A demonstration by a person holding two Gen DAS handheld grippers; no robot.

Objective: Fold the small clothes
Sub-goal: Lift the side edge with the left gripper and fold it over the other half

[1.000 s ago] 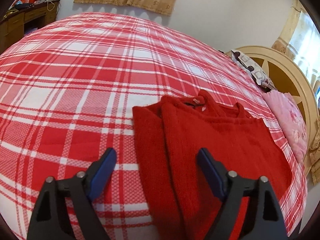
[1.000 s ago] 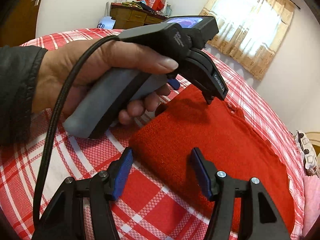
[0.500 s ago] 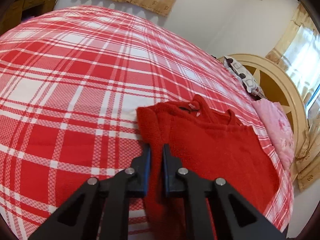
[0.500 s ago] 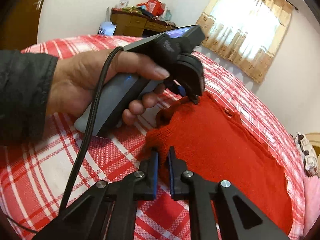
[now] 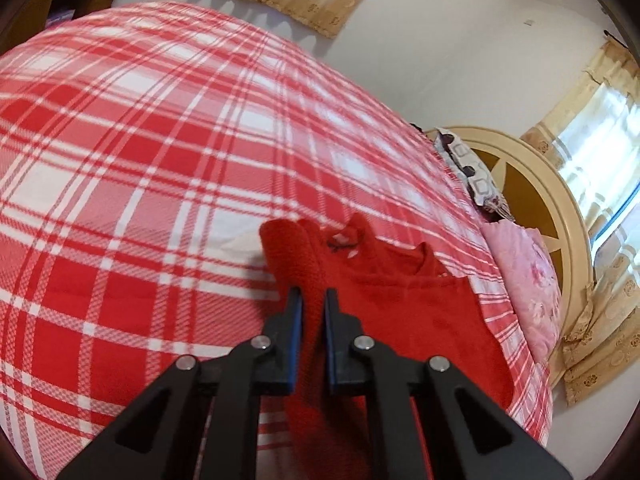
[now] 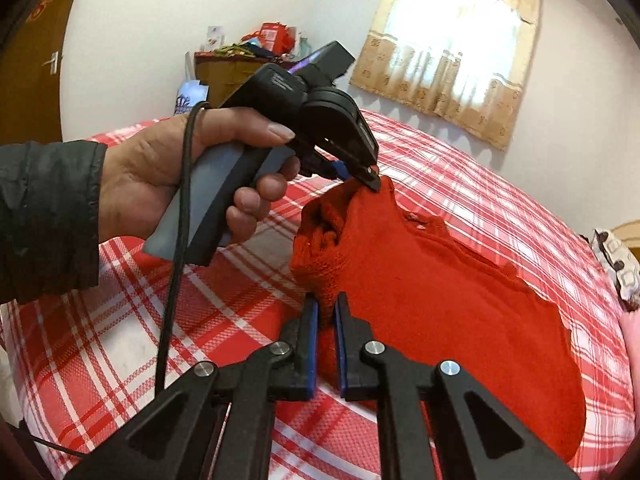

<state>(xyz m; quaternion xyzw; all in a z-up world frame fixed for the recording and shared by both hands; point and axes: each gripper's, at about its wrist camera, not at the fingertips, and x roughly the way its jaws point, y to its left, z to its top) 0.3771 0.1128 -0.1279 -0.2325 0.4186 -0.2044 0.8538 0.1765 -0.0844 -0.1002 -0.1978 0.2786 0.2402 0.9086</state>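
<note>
Bed: red-and-white plaid cover
Headboard: cream, rounded
Pillow: pink floral, beside headboard
Curtains: beige, backlit
Dresser: wooden, cluttered

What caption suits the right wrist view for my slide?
Both grippers pinch a red knitted sweater over the plaid bedspread.

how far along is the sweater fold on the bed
Early. Done: the red knitted sweater lies on the plaid bedspread with one side already doubled over along its edge. In hand: the left gripper and right gripper are both shut on that doubled edge, lifting it off the bed. Left: carry the edge across the body, lay it flat and finish the fold.
</note>
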